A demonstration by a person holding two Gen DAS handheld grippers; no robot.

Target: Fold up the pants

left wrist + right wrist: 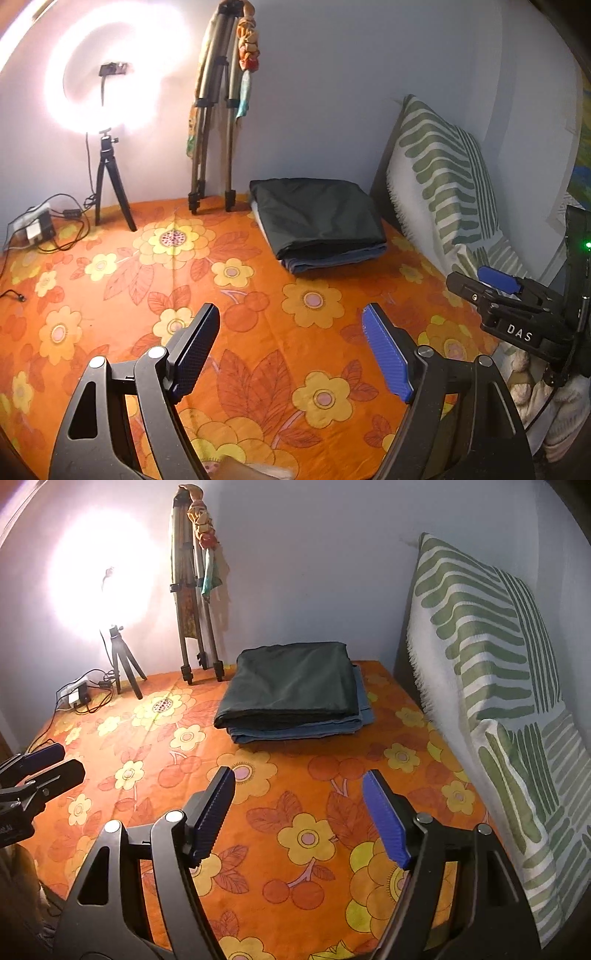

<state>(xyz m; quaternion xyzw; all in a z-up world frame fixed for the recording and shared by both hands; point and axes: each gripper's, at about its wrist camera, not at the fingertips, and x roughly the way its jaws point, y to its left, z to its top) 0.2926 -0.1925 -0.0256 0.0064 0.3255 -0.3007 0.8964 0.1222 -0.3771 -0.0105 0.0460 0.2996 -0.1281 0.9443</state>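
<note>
We see the folded pants (317,218) lying as a dark green layer on top of a folded blue garment (332,258), the two stacked at the far side of the bed near the wall. The bed is covered with an orange floral bedsheet (258,332). Our left hand-held gripper (291,350) hovers above the sheet with its blue-padded fingers spread apart and nothing between them; our right hand-held gripper (299,819) hangs likewise over the sheet, fingers apart and empty, well short of the stack. In the left wrist view the right hand-held gripper appears at the right edge, beside a green-striped pillow (443,177) that leans against the wall. At the far left a lit ring light (110,66) stands on a small black tripod (109,184), with a power strip (33,229) and cables next to it. A larger folded tripod (214,122) leans on the wall between the light and the stack, with a coloured cloth (248,51) hung from its top.
</note>
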